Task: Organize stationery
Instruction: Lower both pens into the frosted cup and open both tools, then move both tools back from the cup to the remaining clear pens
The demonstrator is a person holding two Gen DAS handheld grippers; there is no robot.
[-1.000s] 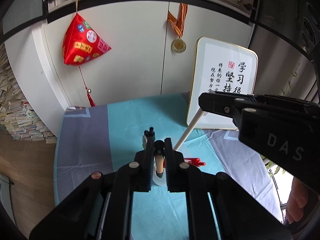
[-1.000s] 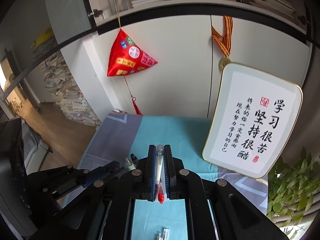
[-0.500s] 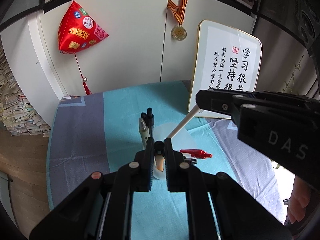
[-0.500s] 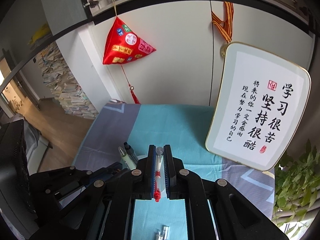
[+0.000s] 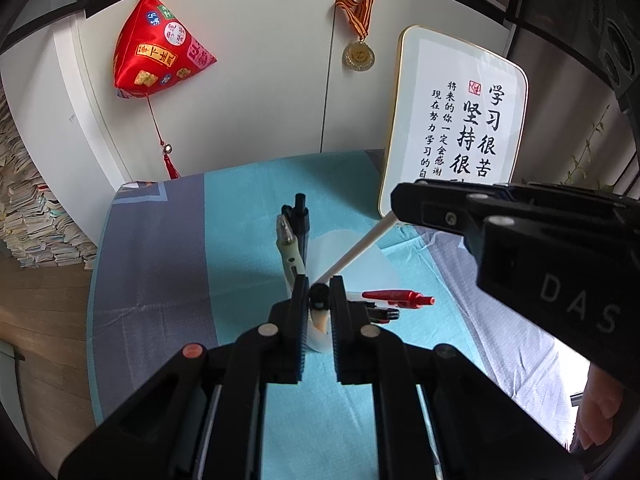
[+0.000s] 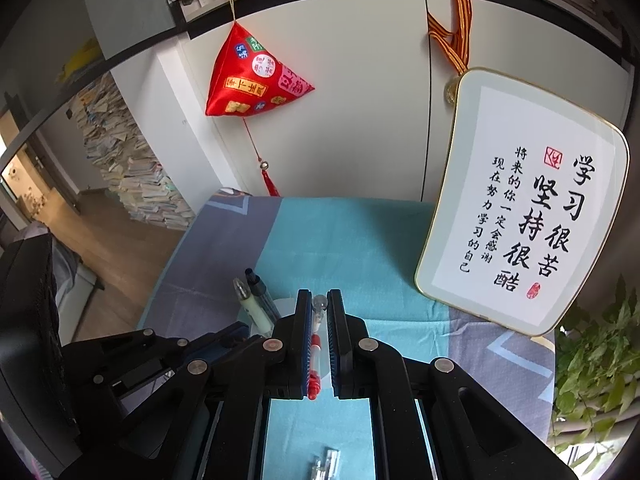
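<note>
The black left gripper (image 5: 319, 300) pinches a round black-capped pen (image 5: 319, 299) above the translucent plastic cup (image 5: 352, 256). The right gripper (image 6: 319, 312) clamps a slim clear red-tipped pen (image 6: 316, 354); a smooth red-capped pen (image 5: 396, 298) lies at three o'clock of the cup.

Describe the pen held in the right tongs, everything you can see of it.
The pen is slim with a clear, plastic-looking barrel, red inside, a red end toward the camera and a rounded clear end poking past the fingertips. It lies lengthwise along the right tongs, which are shut on it, pads pressing both sides. In the left wrist view its pale shaft slants down toward the translucent cup holding two other pens. Whether it touches the cup is unclear.
</note>
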